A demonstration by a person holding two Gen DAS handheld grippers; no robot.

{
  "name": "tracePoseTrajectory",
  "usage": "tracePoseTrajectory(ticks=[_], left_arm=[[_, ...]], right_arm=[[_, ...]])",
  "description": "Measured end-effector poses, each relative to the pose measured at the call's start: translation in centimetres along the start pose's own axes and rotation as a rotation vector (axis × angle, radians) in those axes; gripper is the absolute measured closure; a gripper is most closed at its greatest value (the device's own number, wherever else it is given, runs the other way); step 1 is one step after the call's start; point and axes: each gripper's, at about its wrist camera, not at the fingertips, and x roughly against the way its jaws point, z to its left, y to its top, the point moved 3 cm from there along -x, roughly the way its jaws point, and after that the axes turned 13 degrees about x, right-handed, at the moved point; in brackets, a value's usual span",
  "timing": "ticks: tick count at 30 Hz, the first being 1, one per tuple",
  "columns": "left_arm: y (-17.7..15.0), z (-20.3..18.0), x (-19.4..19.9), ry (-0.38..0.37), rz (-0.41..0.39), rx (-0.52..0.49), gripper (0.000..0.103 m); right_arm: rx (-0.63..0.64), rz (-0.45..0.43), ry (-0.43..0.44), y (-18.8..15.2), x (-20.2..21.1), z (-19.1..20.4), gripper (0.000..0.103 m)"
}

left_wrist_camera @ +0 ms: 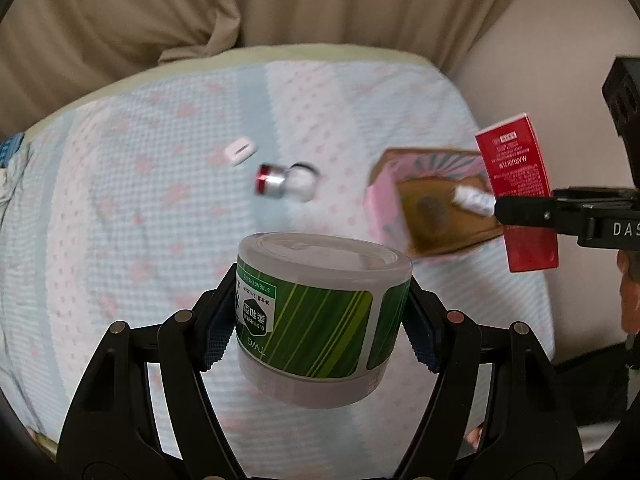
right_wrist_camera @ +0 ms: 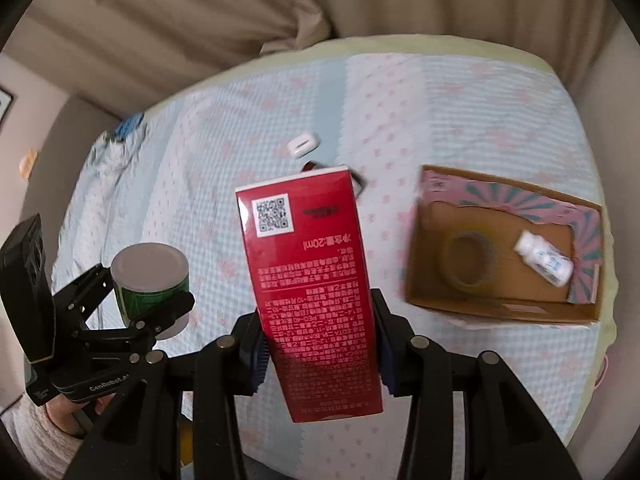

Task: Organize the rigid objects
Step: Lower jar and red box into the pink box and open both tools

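My left gripper (left_wrist_camera: 320, 320) is shut on a round white tub with a green label (left_wrist_camera: 320, 316), held up above the bed; the same green-label tub (right_wrist_camera: 150, 280) and left gripper (right_wrist_camera: 148, 300) show at the left of the right wrist view. My right gripper (right_wrist_camera: 318, 344) is shut on a tall red carton (right_wrist_camera: 312, 288), lifted over the bed; the red carton (left_wrist_camera: 520, 184) also appears at the right of the left wrist view. On the bed lies an open cardboard box (right_wrist_camera: 432, 276) holding a tape roll (right_wrist_camera: 470, 256) and a small white bottle (right_wrist_camera: 544, 258).
A small glass bottle with a red-and-silver cap (left_wrist_camera: 286, 182) and a white earbud case (left_wrist_camera: 240, 151) lie loose on the blue-and-pink checked bedspread (left_wrist_camera: 140, 220). Beige curtains (left_wrist_camera: 280, 0) hang behind the bed. A hand in a pale sleeve (right_wrist_camera: 36, 424) holds the left gripper.
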Motion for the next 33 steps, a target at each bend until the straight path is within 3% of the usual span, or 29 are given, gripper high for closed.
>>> tracePoseTrajectory(ticks=[6, 15, 24, 33], left_arm=[[0.8, -7.5, -1.6, -0.014, -0.006, 0.041, 0.033], [2.0, -16.2, -8.8, -0.019, 0.056, 0.106, 0.033], [3.7, -21.0, -18.0, 0.031, 0.137, 0.106, 0.033], [5.3, -22.8, -27.7, 0.061, 0.199, 0.082, 0.033]], right_arm=[[-0.012, -0.03, -0.002, -1.7, 4.1, -7.1, 0.063], [-0.033, -0.008, -0.012, -4.0, 5.3, -18.0, 0.063], [0.023, 0.057, -0.036, -4.6, 1.0, -25.2, 0.063], [0.176, 0.068, -0.068, -5.3, -5.4, -27.2, 0.063]])
